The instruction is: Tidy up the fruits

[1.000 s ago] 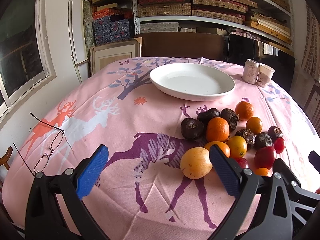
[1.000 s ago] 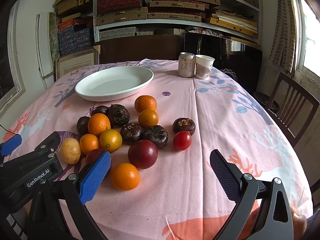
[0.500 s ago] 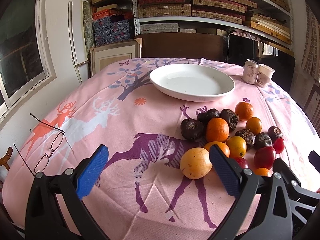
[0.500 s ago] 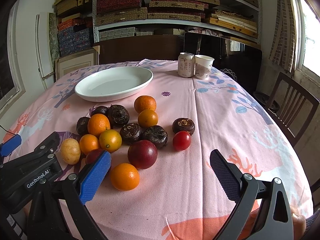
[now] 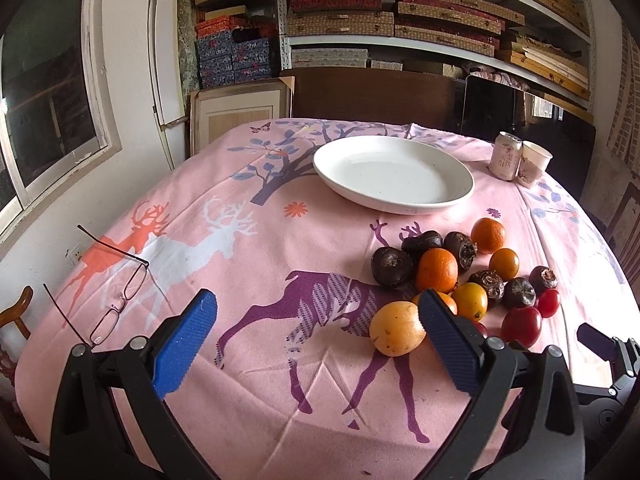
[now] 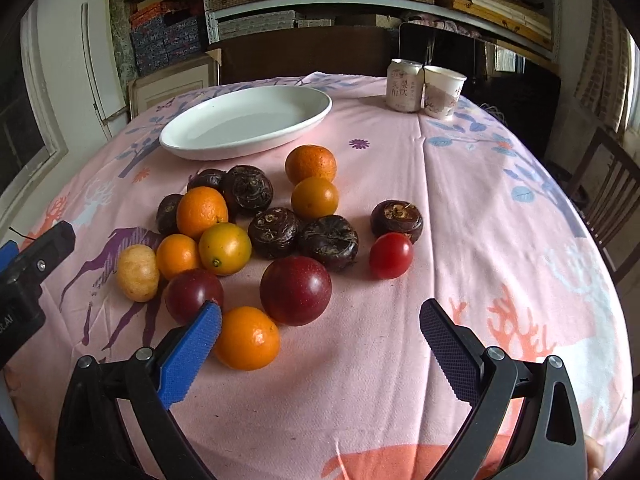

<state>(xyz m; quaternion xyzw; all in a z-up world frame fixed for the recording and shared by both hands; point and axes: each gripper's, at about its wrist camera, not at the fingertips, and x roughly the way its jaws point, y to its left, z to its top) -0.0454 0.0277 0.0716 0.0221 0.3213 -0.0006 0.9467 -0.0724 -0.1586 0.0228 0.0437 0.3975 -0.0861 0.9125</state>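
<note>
A heap of fruit lies on the pink tablecloth: oranges [image 6: 246, 337], dark red plums [image 6: 295, 290], brown water chestnuts [image 6: 328, 242], a cherry tomato [image 6: 390, 255] and a pale yellow fruit [image 5: 397, 328]. Behind it stands an empty white oval plate [image 6: 248, 122] [image 5: 394, 174]. My left gripper [image 5: 316, 340] is open, low at the near edge, its right finger just beside the yellow fruit. My right gripper [image 6: 320, 344] is open too, with the nearest orange and a plum just ahead between its fingers, untouched.
A drink can [image 6: 405, 85] and a paper cup [image 6: 443, 91] stand at the far right of the table. Folded glasses [image 5: 116, 292] lie on the left. A wooden chair [image 6: 608, 196] sits to the right; shelves with boxes fill the back wall.
The right gripper has tilted down and moved slightly toward the fruit, which now looks larger. The left gripper has barely moved.
</note>
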